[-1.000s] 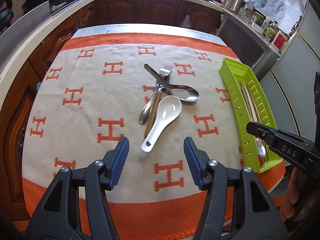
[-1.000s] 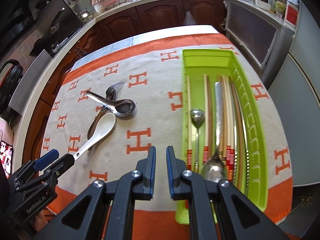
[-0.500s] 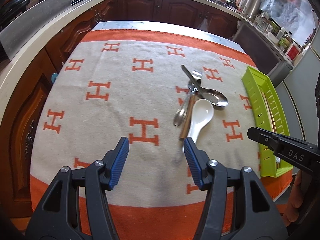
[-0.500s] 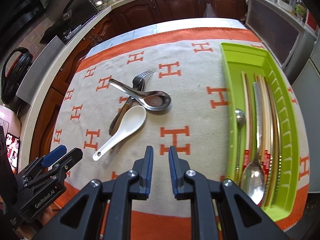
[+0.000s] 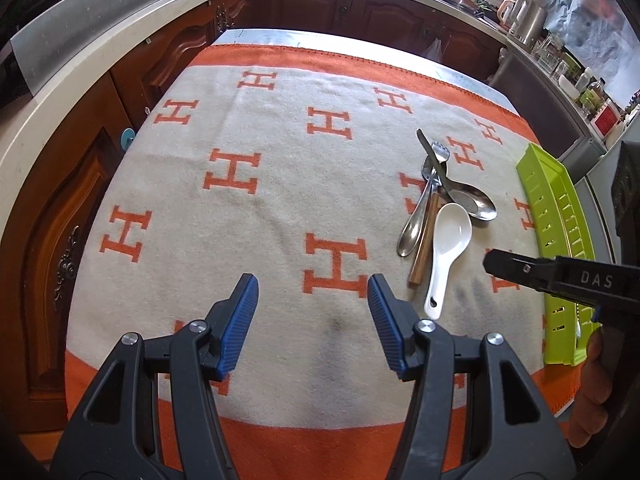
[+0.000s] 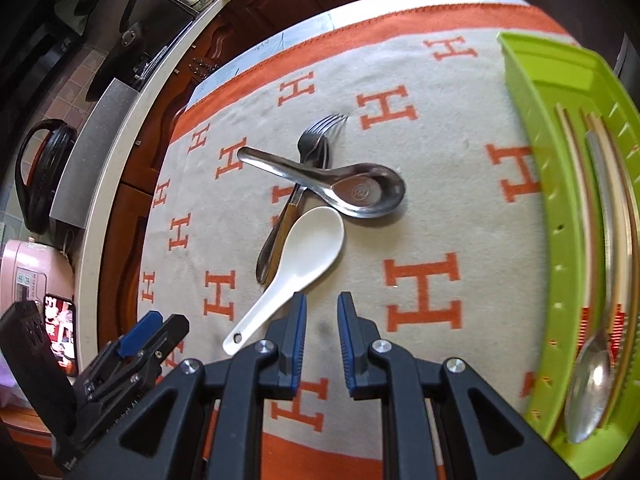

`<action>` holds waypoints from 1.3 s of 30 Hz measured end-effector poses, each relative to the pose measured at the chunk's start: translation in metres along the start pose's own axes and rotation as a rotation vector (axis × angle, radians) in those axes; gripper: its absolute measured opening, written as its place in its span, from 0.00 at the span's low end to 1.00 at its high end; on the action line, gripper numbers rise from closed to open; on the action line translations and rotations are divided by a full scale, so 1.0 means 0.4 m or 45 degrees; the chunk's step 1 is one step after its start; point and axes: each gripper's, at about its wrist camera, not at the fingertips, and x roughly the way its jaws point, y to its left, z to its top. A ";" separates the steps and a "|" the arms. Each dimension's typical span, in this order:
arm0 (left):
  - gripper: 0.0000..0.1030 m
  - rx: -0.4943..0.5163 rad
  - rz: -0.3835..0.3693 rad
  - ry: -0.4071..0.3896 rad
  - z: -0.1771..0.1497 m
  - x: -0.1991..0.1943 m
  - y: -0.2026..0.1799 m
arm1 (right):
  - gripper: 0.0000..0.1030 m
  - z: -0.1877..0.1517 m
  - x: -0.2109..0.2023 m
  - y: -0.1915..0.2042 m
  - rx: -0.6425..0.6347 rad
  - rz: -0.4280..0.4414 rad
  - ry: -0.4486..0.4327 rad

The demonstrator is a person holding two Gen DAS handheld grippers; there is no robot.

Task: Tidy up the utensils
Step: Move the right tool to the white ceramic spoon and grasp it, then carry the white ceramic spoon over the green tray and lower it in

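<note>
A white ceramic spoon [image 6: 296,264] lies on the orange-and-cream cloth beside a steel soup spoon [image 6: 352,188], a fork [image 6: 316,140] and a wooden-handled utensil [image 6: 282,236] in one small pile. My right gripper [image 6: 322,312] hovers just right of the white spoon's handle, jaws slightly apart and empty. My left gripper [image 5: 312,296] is wide open and empty, left of the pile [image 5: 440,208]. The green utensil tray [image 6: 560,208] at the right holds chopsticks and spoons.
The cloth-covered table [image 5: 240,184] is ringed by dark wood cabinets and a counter. A pink appliance [image 6: 24,276] and a phone [image 6: 60,328] sit at the left edge in the right wrist view. The tray [image 5: 556,220] lies along the table's right edge.
My right gripper moved left from the tray toward the white spoon and its jaws opened a little. My left gripper swung left, so the pile sits further right in its view.
</note>
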 end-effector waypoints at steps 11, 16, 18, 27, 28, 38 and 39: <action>0.52 -0.001 0.013 0.010 0.003 0.018 0.001 | 0.15 0.050 0.060 -0.025 0.105 -0.003 -0.065; 0.52 -0.012 0.016 0.015 0.006 0.027 0.008 | 0.15 0.063 0.070 -0.006 0.064 -0.050 -0.109; 0.52 -0.012 0.016 0.020 0.006 0.031 0.008 | 0.15 0.065 0.074 0.006 0.036 -0.076 -0.123; 0.52 -0.014 0.026 0.024 0.005 0.038 0.011 | 0.03 0.061 0.063 0.023 -0.056 -0.115 -0.179; 0.52 -0.015 0.027 0.023 0.005 0.038 0.011 | 0.03 0.059 0.056 0.027 -0.067 -0.126 -0.195; 0.52 -0.003 0.035 0.016 0.000 0.029 0.004 | 0.03 0.038 -0.028 0.015 -0.112 -0.155 -0.311; 0.52 -0.001 0.037 0.015 0.000 0.028 0.002 | 0.03 0.035 -0.039 0.012 -0.115 -0.159 -0.323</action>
